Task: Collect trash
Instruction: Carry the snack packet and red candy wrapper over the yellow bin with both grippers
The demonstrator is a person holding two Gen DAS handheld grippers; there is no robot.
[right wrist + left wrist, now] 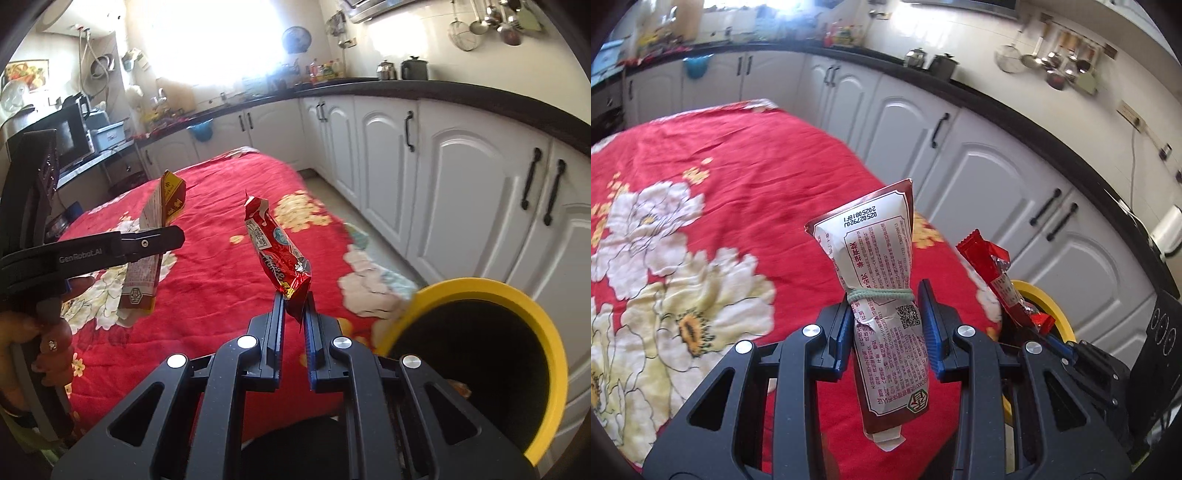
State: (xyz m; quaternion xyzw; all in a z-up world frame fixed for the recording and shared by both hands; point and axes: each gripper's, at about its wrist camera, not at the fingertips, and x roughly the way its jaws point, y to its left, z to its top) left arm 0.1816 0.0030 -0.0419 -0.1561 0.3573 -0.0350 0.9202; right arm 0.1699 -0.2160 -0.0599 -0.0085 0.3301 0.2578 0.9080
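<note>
Looking along the left tongs (886,325), the blue pads are clenched on the waist of a crumpled white-and-maroon sachet (882,280), just below the green rubber band (879,295) tied around it, so the packet stands upright above the red flowered cloth (701,206) on the desk rather than flopping. Off to the right, a red snack wrapper (997,273) pokes up in front of the yellow rim of the bin (1049,299). From the right wrist, the right tongs (293,314) are pinched nearly shut on the lower end of that same red snack wrapper (277,247), which tilts up and away over the cloth. The black bin with its yellow rim (491,288) sits just beside them at lower right, mouth open towards the camera; both pieces of trash seem to be carried that way for dropping in. At left the other tongs (155,240) hold the sachet (155,236), a hand (40,332) on the handle.
</note>
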